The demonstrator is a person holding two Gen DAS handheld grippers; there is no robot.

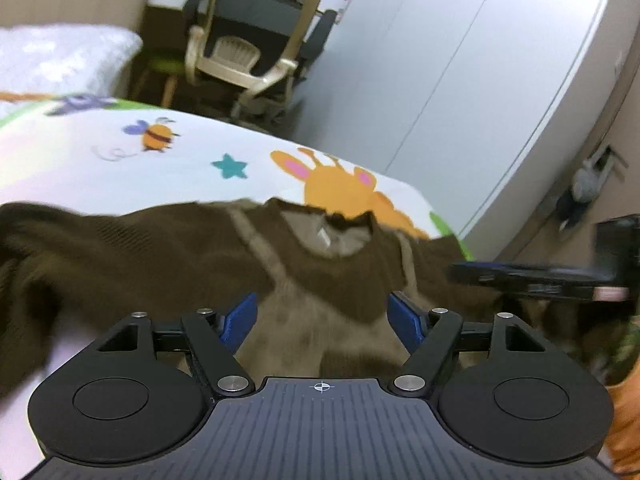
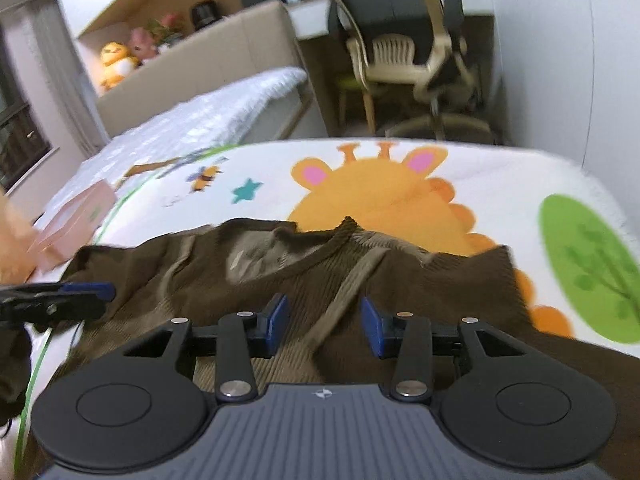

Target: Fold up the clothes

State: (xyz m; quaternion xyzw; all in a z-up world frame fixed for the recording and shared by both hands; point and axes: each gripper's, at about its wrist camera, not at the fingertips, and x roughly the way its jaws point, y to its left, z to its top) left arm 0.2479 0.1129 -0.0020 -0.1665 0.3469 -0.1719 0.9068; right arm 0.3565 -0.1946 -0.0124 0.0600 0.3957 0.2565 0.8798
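1. The left gripper (image 1: 322, 314) hung over the garment with its blue pads (image 1: 240, 320) spread wide apart and nothing between them.
2. The right gripper (image 2: 325, 326) likewise stood parted, its blue pads (image 2: 278, 322) well apart and unclamped above a tan seam band.
3. A brown sweater (image 1: 160, 248) with tan panels lay spread across the bed, collar toward 12 o'clock, directly beneath both tools; it showed again in the right wrist view (image 2: 420, 280).
4. The right tool's fingers entered the left wrist view at 3 o'clock; the left tool's appeared at 9 o'clock in the right wrist view.
5. Under the sweater stretched a white cartoon sheet (image 1: 120, 168) bearing a bee (image 1: 156, 136), a teal star (image 1: 229, 166) and an orange giraffe (image 2: 376, 196).
6. At 12 o'clock, beyond the bed, stood a beige office chair (image 1: 248, 40); plush toys (image 2: 116, 60) sat at 11 o'clock.
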